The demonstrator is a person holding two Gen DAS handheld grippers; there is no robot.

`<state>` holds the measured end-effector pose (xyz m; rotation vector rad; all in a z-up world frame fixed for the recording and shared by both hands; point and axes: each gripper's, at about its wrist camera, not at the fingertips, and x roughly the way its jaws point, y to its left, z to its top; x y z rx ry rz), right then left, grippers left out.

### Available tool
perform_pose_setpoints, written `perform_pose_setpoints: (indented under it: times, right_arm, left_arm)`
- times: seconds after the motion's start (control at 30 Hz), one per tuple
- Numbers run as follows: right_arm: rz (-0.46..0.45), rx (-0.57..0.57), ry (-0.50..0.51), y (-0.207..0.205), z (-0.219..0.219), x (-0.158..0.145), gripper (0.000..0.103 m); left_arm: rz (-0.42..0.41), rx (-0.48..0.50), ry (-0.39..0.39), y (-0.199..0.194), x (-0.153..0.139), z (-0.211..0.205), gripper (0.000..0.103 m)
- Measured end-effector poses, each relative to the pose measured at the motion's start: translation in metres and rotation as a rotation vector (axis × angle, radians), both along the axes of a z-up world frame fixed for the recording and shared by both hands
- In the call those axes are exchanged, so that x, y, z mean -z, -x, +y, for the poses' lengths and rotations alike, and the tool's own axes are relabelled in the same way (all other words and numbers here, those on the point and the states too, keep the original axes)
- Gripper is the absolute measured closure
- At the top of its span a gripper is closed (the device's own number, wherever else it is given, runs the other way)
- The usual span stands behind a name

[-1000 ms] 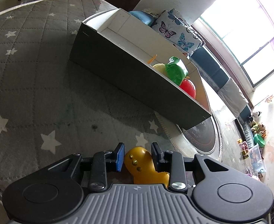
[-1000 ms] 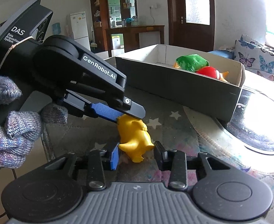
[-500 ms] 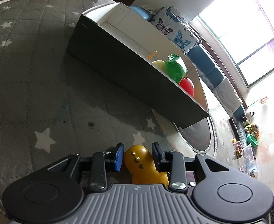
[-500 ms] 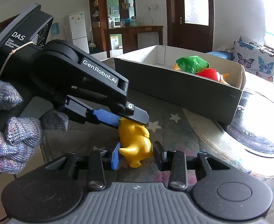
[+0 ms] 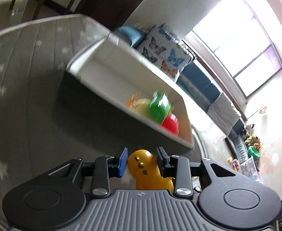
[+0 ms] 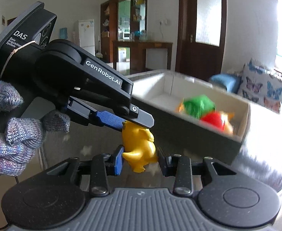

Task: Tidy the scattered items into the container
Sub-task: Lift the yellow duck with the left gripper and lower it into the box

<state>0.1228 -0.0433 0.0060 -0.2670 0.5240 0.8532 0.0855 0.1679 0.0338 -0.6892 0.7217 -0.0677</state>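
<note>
Both sets of fingers are clamped on one yellow toy (image 6: 139,144), left gripper (image 6: 135,124) on its head and right gripper (image 6: 140,161) on its lower body, holding it clear of the tabletop (image 5: 25,96) just short of the box (image 5: 121,104). To do this well, I'd move both hands as one so the toy isn't twisted, clear the near wall, then release over the empty end away from the green toy (image 5: 159,107) and red toy (image 5: 170,124). Right view shows the left gripper and gloved hand (image 6: 10,138) side-on; left view shows only the toy's top with three studs.
</note>
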Motion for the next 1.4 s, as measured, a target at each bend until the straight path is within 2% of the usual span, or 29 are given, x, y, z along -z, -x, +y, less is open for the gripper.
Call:
perform_pose_setpoints:
  times: [0.3, 0.5, 0.77, 1.1, 1.4]
  right_arm:
    - [-0.057, 0.008, -0.013, -0.048, 0.035, -0.029, 0.067]
    - [-0.043, 0.014, 0.004, -0.084, 0.061, -0.027, 0.067]
    - [0.020, 0.025, 0.041, -0.123, 0.085, -0.008, 0.067]
    - [0.065, 0.030, 0.073, -0.134, 0.090, 0.010, 0.067]
    - [0.060, 0.026, 0.075, -0.133, 0.086, 0.008, 0.066]
  left_arm:
    - [-0.051, -0.032, -0.007, -0.050, -0.027, 0.029, 0.068]
    - [-0.025, -0.046, 0.004, -0.090, -0.023, 0.052, 0.068]
    - [0.044, -0.048, 0.029, -0.130, 0.003, 0.072, 0.068]
    - [0.104, -0.044, 0.051, -0.149, 0.028, 0.081, 0.068]
    - [0.135, -0.038, 0.001, -0.154, 0.030, 0.074, 0.068]
